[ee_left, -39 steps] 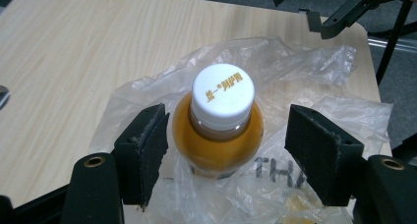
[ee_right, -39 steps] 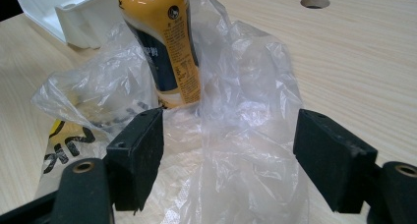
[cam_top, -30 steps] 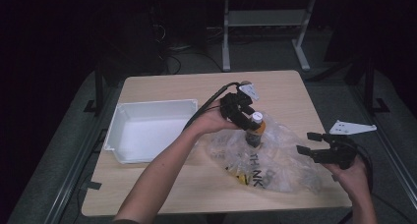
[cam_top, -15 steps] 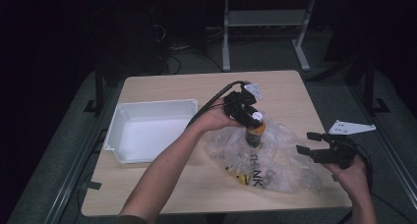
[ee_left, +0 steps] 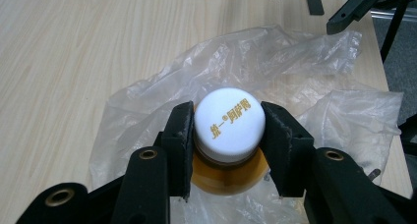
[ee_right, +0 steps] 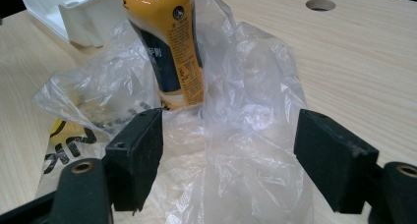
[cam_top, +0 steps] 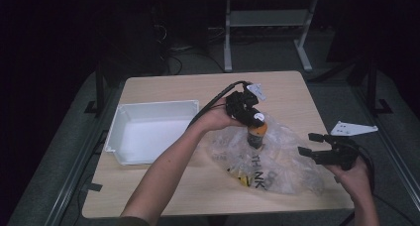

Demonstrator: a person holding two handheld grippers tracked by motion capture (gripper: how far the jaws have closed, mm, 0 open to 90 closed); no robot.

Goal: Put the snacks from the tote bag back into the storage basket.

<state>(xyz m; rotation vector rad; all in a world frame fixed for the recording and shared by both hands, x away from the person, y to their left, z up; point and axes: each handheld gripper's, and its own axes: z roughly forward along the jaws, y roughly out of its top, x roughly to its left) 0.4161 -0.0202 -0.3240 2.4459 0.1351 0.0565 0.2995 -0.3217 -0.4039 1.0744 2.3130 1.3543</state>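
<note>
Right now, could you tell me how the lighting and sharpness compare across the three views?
High view: dim and soft, dark surroundings, only the light wooden table lit. Left gripper view: bright and crisp, gold print on the white round bottle cap legible. Right gripper view: glare streaks on the orange bottle; near jaws blurred.

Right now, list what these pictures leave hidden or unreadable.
- Bottle: its top is cut off by the right gripper view's upper edge.
- Bottle base: the plastic bag veils it in every view.
- Bag print: folds hide most letters in the high view.
- Bottle label text: too small to read in the right gripper view.
</note>
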